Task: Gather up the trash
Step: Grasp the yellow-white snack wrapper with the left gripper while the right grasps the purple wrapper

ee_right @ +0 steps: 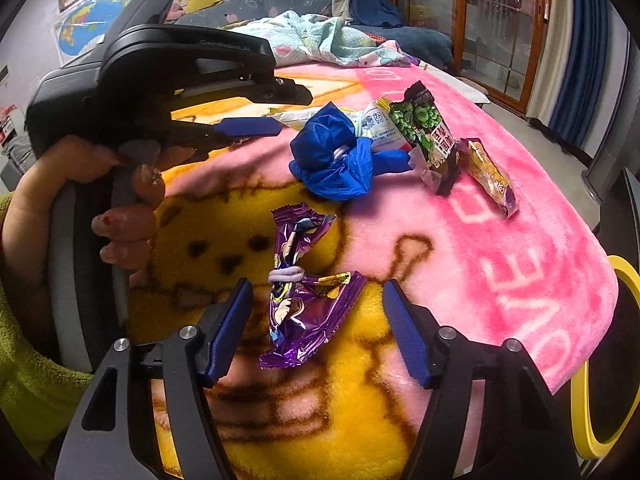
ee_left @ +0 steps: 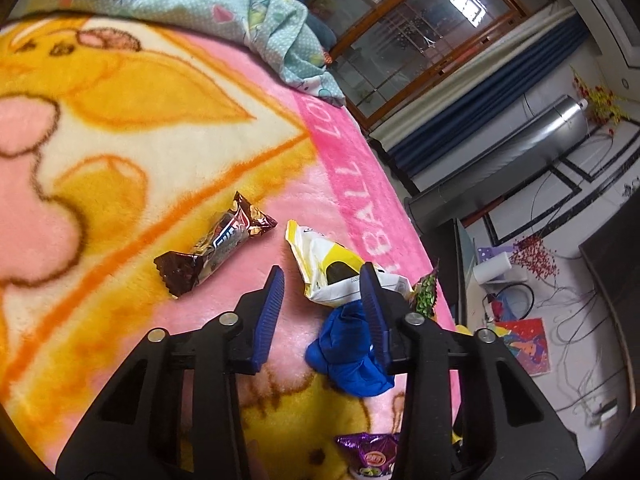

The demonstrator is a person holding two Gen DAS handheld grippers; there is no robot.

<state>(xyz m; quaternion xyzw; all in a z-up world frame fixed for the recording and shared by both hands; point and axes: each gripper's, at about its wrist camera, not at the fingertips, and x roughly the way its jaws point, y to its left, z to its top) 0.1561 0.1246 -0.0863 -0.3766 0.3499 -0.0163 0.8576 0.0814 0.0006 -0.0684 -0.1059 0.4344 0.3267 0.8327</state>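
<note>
Purple foil, a snack wrapper (ee_right: 306, 292) pinched at its middle by a pale hair tie, lies on the blanket (ee_right: 500, 240) between the blue pads of the right gripper (ee_right: 316, 300), whose jaws stand fairly wide and touch nothing. Just beyond it sits a crumpled blue plastic bag (ee_right: 332, 160), with a white and yellow packet (ee_right: 378, 126), a green pea-snack packet (ee_right: 426, 132) and a small yellow-orange candy packet (ee_right: 490, 176) gathered beside it near the pink border. The left gripper (ee_left: 322, 280), held in a hand (ee_right: 116, 200) with a green sleeve, hovers over that cluster, jaws narrowed but apart: one pad overlaps the edge of the white and yellow packet and the blue bag, yet nothing sits pressed between them. To its left, apart from the rest, lies a brown chocolate bar wrapper (ee_left: 218, 246). I judge the collecting barely begun: every piece rests on the bed, none is held, and a yellow-rimmed bin (ee_right: 616, 356) shows at the bed's edge, its contents hidden. A rumpled quilt (ee_right: 320, 40) lies at the far end.
</note>
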